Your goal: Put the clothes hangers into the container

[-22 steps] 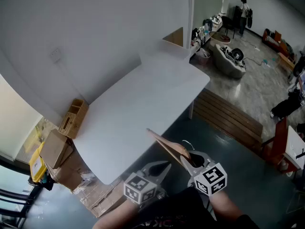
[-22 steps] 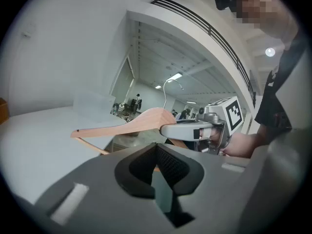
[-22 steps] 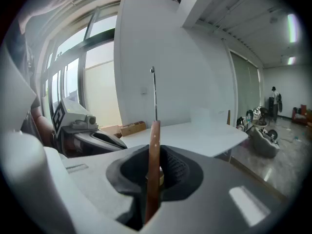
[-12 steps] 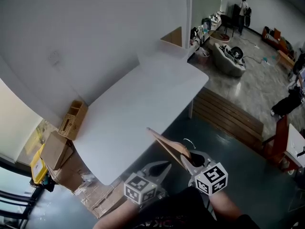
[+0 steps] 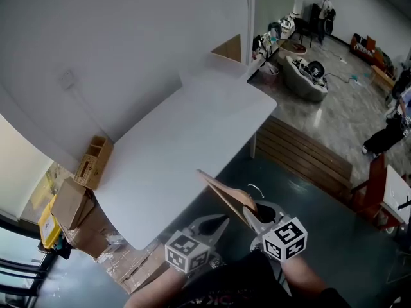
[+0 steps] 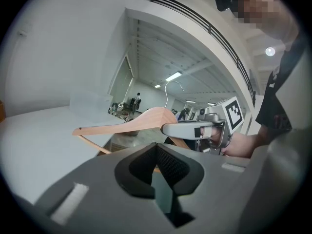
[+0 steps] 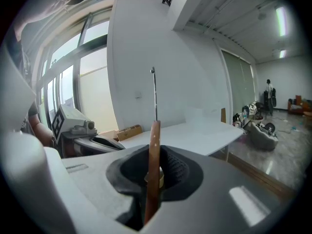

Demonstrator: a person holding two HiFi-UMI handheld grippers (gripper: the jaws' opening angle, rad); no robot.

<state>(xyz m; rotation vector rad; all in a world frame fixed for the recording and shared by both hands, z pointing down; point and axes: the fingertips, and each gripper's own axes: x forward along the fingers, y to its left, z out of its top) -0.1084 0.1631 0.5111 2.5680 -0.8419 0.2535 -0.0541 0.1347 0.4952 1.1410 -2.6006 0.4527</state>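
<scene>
Right gripper (image 5: pixel 253 212) is clenched on the wooden hanger (image 5: pixel 225 194) near its neck, hook up, held in the air just off the near edge of the desk (image 5: pixel 180 146). Left gripper (image 5: pixel 215 224) is beside it with jaws slightly apart and nothing between them. The clear container (image 5: pixel 209 77) sits at the far end of the desk, well apart from the hanger. Risks: one narrow pinch point (thin edge in the pads) could let the hanger swivel or slip during the reach, and its long arm could catch the container rim.
</scene>
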